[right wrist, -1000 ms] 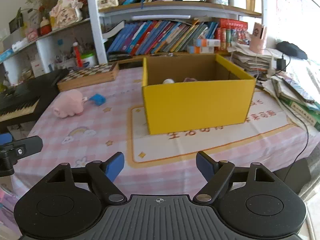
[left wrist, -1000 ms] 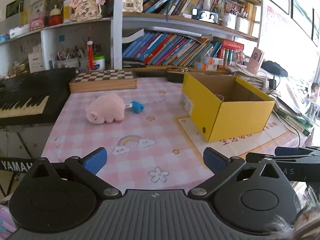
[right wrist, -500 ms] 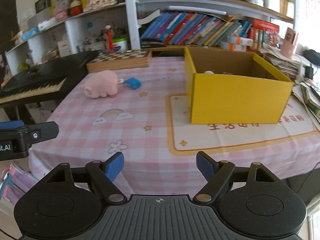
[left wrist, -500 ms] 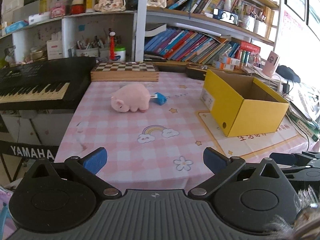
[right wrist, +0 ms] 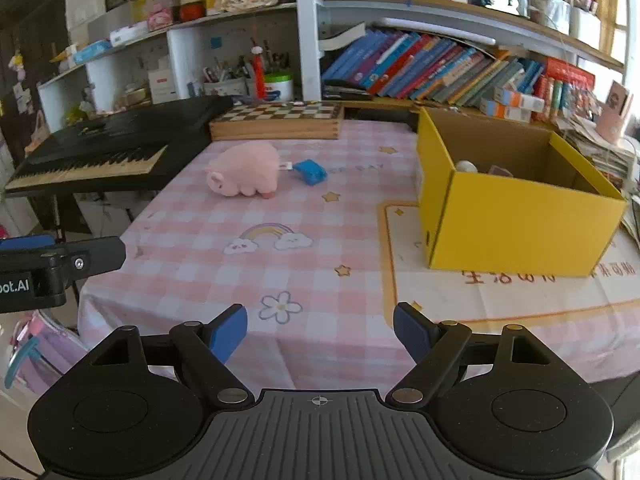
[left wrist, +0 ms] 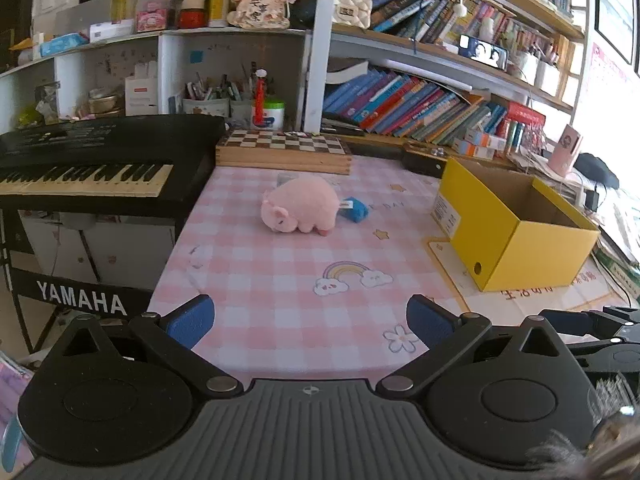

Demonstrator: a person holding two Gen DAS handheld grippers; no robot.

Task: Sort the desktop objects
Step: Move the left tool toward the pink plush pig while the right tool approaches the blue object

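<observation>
A pink plush pig [left wrist: 298,210] lies on the pink checked tablecloth [left wrist: 280,280], with a small blue object [left wrist: 355,209] touching its rear. Both show in the right wrist view: the pig [right wrist: 244,174] and the blue object [right wrist: 310,171]. An open yellow box [left wrist: 516,232] stands to the right; in the right wrist view the box [right wrist: 516,220] holds a white item [right wrist: 466,166] and another small item. My left gripper [left wrist: 310,320] is open and empty at the table's near edge. My right gripper [right wrist: 320,330] is open and empty, also at the near edge.
A wooden chessboard box [left wrist: 284,150] lies at the back of the table. A black Yamaha keyboard [left wrist: 88,168] stands on the left. Shelves of books [left wrist: 420,104] rise behind. Stacked papers and cables [right wrist: 604,148] lie right of the box.
Both grippers have pulled back and swung left, away from the yellow box; the pig and keyboard now sit more centrally. Both stay open. No object on the table has moved.
</observation>
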